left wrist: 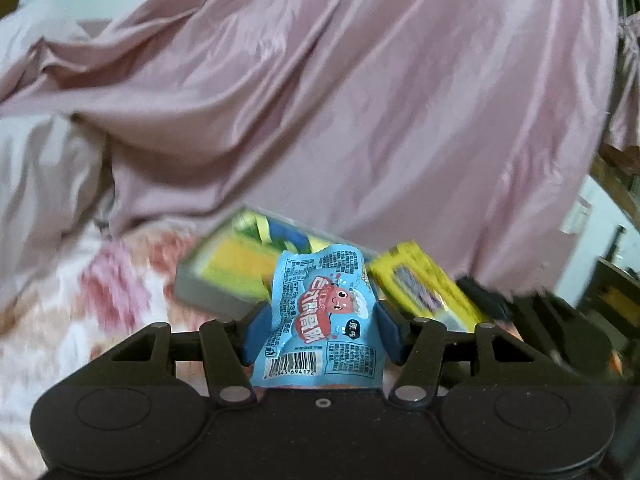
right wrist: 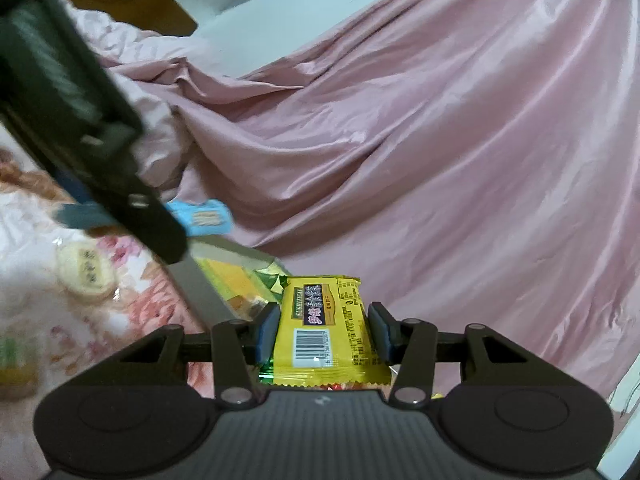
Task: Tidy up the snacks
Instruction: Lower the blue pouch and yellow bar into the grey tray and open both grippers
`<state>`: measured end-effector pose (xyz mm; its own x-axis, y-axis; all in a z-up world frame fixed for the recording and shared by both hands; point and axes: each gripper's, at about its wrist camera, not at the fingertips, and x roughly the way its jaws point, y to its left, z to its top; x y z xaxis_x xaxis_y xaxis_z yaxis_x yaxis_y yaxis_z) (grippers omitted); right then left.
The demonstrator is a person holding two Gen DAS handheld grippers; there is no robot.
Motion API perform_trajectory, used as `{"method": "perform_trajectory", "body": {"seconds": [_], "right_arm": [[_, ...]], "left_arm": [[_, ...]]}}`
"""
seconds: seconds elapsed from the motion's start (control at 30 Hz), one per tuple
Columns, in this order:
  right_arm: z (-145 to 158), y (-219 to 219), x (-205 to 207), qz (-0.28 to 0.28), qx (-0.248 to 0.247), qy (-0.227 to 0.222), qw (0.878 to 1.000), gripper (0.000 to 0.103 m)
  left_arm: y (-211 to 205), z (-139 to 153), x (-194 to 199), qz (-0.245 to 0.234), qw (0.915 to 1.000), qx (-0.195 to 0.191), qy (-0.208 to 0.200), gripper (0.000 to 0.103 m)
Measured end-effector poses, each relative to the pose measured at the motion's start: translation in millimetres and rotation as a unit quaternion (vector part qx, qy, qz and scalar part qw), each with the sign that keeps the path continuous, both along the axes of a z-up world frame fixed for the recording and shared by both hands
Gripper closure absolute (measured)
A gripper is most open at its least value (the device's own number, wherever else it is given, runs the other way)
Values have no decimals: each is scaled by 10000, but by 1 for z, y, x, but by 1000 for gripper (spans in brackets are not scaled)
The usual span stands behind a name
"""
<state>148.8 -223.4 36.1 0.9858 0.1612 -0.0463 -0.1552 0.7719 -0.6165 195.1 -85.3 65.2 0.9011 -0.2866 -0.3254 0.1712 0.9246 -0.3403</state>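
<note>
The crinkly light-blue plastic snack packet (left wrist: pixel 320 320) with the red cartoon is pinched in the left gripper (left wrist: pixel 320 330), lifted above a grey cardboard box (left wrist: pixel 224 276) of yellow snacks. The right gripper (right wrist: pixel 324 330) is clamped on a yellow foil snack bar (right wrist: pixel 324 328) by the same box (right wrist: pixel 208 292). Floral bedsheet (left wrist: pixel 80 300) underneath, shiny pink satin cloth (left wrist: pixel 360 100) behind.

**Shiny wrappers, satin sheet and matt black plastic**

A blue snack packet (left wrist: pixel 320 320) of glossy, crinkled plastic film sits between the matt blue pads of the left gripper (left wrist: pixel 320 330), whose black arms look like matt plastic with bright metal pins. The yellow snack packet (right wrist: pixel 324 328) in the right gripper (right wrist: pixel 324 330) is shiny film too. Behind, a pink sheet (left wrist: pixel 360 100) has a smooth satin sheen; the near left floral bedcover (right wrist: pixel 48 300) looks soft, matt, quilted cloth.
</note>
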Motion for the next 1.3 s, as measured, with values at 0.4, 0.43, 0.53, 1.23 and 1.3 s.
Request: {"method": "perform_trajectory", "body": {"seconds": [0.4, 0.43, 0.53, 1.23, 1.3], "right_arm": [[-4, -14, 64, 6, 489, 249, 9985, 51], [-5, -15, 68, 12, 528, 304, 9981, 51], [-13, -15, 76, 41, 534, 411, 9977, 51], [-19, -16, 93, 58, 869, 733, 9935, 31], [-18, -17, 93, 63, 960, 728, 9927, 25]], "left_arm": [[-34, 1, 101, 446, 9981, 432, -15, 44], [-36, -2, 106, 500, 9976, 473, 37, 44], [-39, -10, 117, 663, 9957, 603, 227, 44], [-43, -26, 119, 950, 9915, 636, 618, 17], [-41, -22, 115, 983, 9916, 605, 577, 12]]}}
